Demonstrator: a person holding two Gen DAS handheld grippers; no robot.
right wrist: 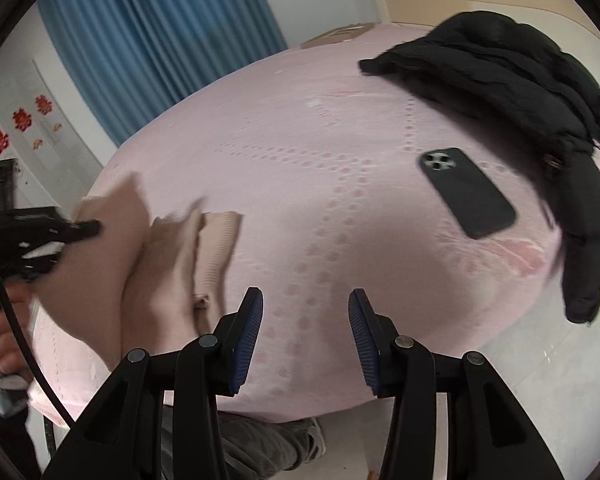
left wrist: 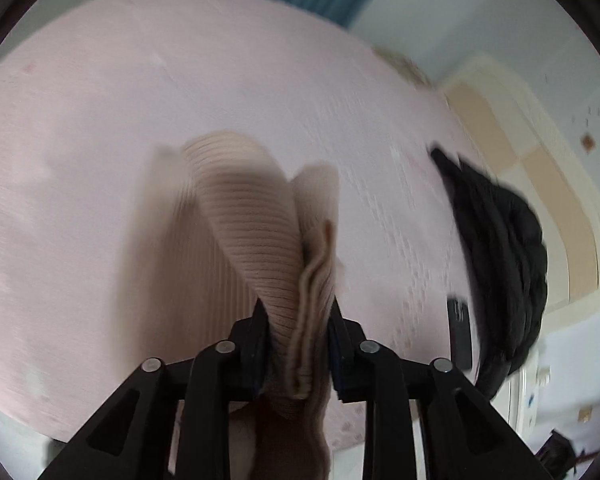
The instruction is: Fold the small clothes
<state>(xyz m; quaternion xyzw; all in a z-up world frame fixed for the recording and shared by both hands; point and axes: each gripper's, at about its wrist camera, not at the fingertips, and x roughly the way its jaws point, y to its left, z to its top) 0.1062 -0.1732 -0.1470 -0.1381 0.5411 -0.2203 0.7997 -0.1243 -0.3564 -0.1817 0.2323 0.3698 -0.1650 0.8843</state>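
Observation:
A beige ribbed knit garment (left wrist: 240,220) hangs bunched in several folded layers from my left gripper (left wrist: 296,306), whose jaws are shut on its edges above the pink bed sheet (left wrist: 80,140). In the right wrist view the same garment (right wrist: 172,256) is lifted at the bed's left side, with the left gripper (right wrist: 88,227) pinching it and a hand (right wrist: 0,332) behind it. My right gripper (right wrist: 305,294) stands open over the pink sheet (right wrist: 300,140) near the front edge, with nothing between its blue-padded fingers (right wrist: 246,332).
A black jacket (right wrist: 520,92) lies heaped at the bed's right side, also the jacket (left wrist: 500,240) in the left view. A dark phone (right wrist: 466,192) lies face down beside it. A blue curtain (right wrist: 160,40) hangs behind. Grey trousers (right wrist: 252,440) show below the front edge.

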